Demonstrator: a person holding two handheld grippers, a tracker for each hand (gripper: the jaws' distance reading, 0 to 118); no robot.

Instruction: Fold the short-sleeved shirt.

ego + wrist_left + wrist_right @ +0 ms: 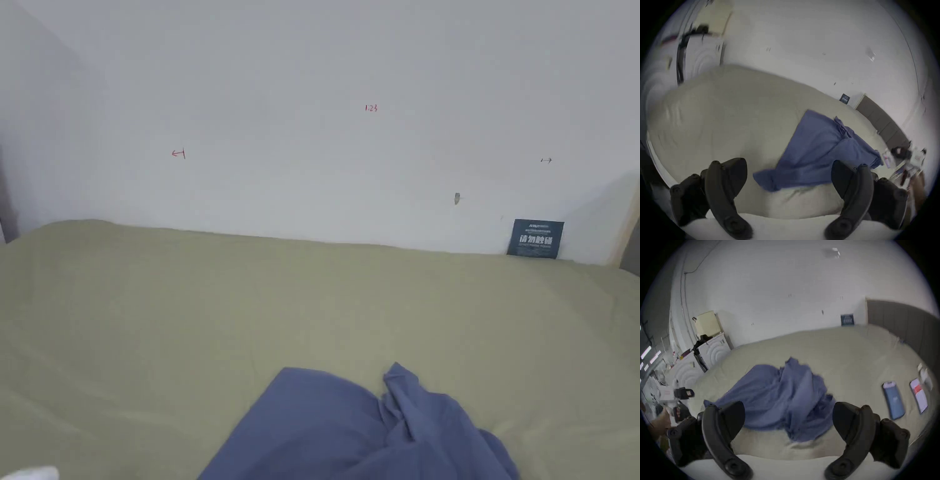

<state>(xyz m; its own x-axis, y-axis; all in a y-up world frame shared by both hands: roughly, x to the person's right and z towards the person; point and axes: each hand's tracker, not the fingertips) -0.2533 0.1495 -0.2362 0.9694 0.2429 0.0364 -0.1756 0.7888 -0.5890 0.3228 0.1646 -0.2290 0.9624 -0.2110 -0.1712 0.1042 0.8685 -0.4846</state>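
Both grippers, left gripper (789, 175) and right gripper (789, 417), hang spread and empty; grabbing the crumpled shirt (779, 395) blind probably pinches two layers.

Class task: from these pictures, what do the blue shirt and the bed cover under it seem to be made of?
Blue shirt: soft, thin woven cloth, probably cotton, matte; it bunches into loose folds. Bed cover: pale green fabric, matte, with shallow creases; the fibre cannot be told.

Wall (312, 75) has red "123" and arrows; dark sign (535, 238) w/ white text, prob. unreadable.
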